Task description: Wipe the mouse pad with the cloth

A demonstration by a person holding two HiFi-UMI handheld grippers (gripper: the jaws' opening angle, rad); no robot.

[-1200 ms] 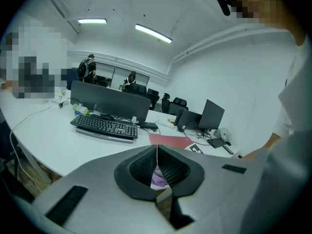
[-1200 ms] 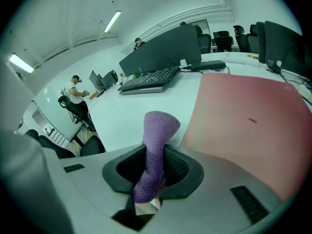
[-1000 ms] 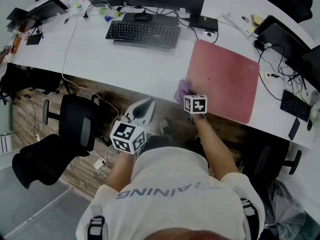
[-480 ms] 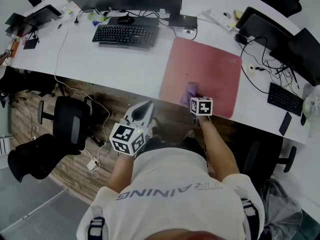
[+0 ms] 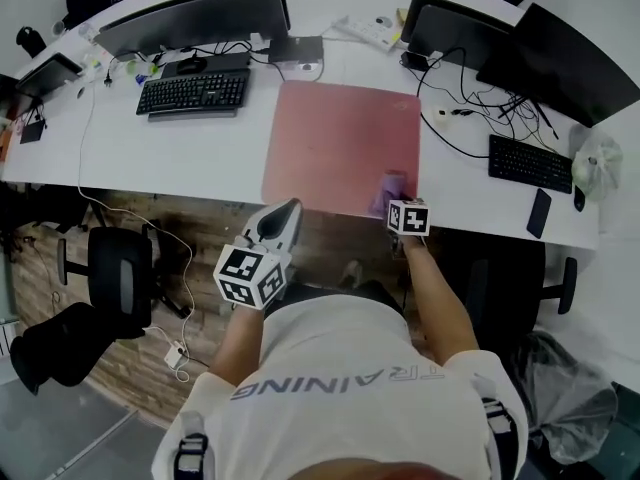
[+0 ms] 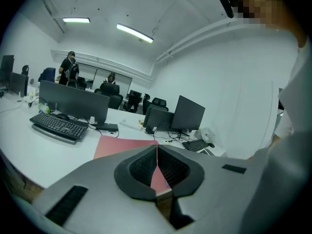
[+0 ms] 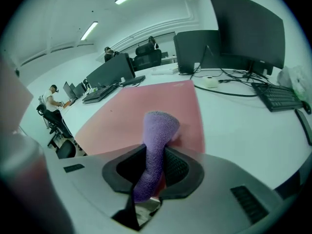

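A large pink mouse pad (image 5: 340,146) lies on the white desk (image 5: 180,158). My right gripper (image 5: 396,196) is shut on a purple cloth (image 5: 389,191) that rests on the pad's near right corner. In the right gripper view the purple cloth (image 7: 155,145) stands up between the jaws over the pink mouse pad (image 7: 141,108). My left gripper (image 5: 275,228) hangs below the desk's front edge, shut with nothing in it; its view shows the closed jaws (image 6: 157,167) and the pad (image 6: 122,146) beyond.
A keyboard (image 5: 192,92) and monitor (image 5: 190,18) stand left of the pad. To its right are cables (image 5: 470,118), another keyboard (image 5: 530,164), a phone (image 5: 539,213) and monitors (image 5: 545,48). Office chairs (image 5: 110,268) stand on the wooden floor below the desk.
The right gripper has dragged the cloth across the pad's near edge from left to right, reaching the near right corner. The left gripper has kept its place below the desk.
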